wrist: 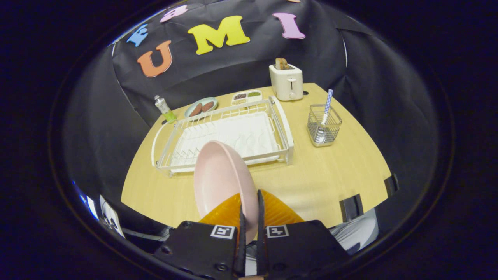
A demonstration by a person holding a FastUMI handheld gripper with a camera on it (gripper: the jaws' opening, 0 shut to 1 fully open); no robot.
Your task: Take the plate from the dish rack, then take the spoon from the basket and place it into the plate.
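My gripper (249,206) is shut on the rim of a pale pink plate (220,179), which stands on edge between the two fingers, lifted above the wooden table (330,175). Beyond the plate lies the white wire dish rack (233,136), with no dishes in it. To the right of the rack stands a small wire basket (323,125) holding a spoon (325,114) with a blue-and-white checked handle that sticks up out of it.
A cream toaster (286,81) with bread stands behind the rack. A small plate with sausages (201,107), a divided tray of condiments (246,97) and a green bottle (165,109) line the far edge. Two dark clamps (352,207) grip the table's near right edge.
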